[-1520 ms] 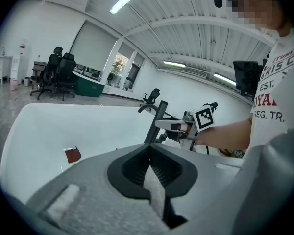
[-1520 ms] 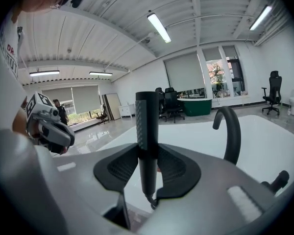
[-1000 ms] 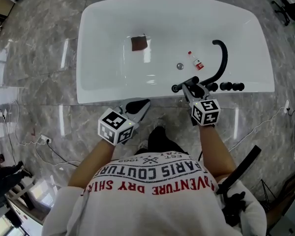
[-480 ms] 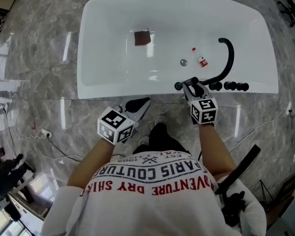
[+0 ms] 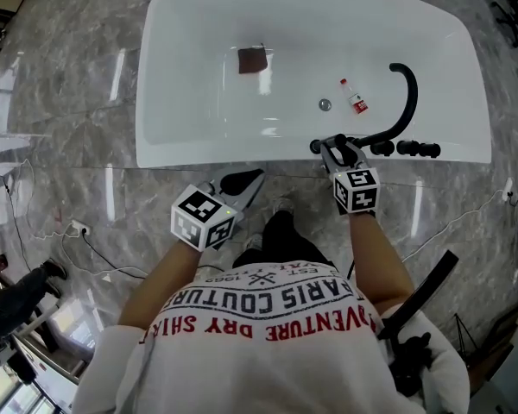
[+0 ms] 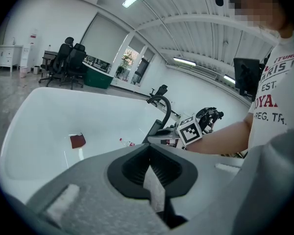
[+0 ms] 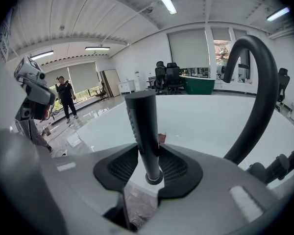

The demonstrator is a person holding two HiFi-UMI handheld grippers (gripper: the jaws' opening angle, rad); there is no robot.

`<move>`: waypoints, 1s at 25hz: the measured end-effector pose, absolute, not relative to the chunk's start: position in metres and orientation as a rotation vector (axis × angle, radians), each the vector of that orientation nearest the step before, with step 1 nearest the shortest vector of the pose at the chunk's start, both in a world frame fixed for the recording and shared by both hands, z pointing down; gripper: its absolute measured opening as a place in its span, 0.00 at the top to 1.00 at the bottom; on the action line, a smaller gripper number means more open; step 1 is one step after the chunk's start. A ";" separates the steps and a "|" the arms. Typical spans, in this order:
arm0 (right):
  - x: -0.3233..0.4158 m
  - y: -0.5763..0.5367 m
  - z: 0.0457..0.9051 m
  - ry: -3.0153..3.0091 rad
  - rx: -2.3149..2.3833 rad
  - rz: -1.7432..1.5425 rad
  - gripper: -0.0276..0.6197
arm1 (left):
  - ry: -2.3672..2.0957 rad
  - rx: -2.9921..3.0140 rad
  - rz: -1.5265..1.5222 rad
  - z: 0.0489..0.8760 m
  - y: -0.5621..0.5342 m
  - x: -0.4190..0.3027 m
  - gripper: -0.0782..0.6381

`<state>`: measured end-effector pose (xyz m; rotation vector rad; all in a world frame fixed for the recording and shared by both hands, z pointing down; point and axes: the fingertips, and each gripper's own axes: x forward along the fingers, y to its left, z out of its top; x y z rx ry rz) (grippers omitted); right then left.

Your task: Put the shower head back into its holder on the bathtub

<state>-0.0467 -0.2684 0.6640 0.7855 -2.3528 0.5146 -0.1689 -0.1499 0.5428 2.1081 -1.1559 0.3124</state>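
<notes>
One shower head (image 7: 142, 126) upright between right claw (image 5: 337, 148) pads, gripped, at near rim of one bathtub (image 5: 198, 24), left claw (image 5: 246, 182) closed, empty, outside tub, one curved spout (image 5: 407, 102), one small bottle (image 5: 352, 97), one brown square (image 5: 252, 59) inside.

A person wears a white short-sleeved T-shirt (image 5: 268, 343) printed with red and black capital lettering, and dark trousers (image 5: 281, 241). The left claw (image 5: 244, 182) and right claw (image 5: 335, 149) are grey with black ribbed pads (image 7: 122, 168). Behind each claw sits a cube (image 5: 356, 190) of black-and-white square markers.
</notes>
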 end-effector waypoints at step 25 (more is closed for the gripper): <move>-0.059 -0.119 0.452 -2.722 0.781 0.573 0.96 | -0.883 2.493 0.130 0.433 -0.066 -0.137 0.89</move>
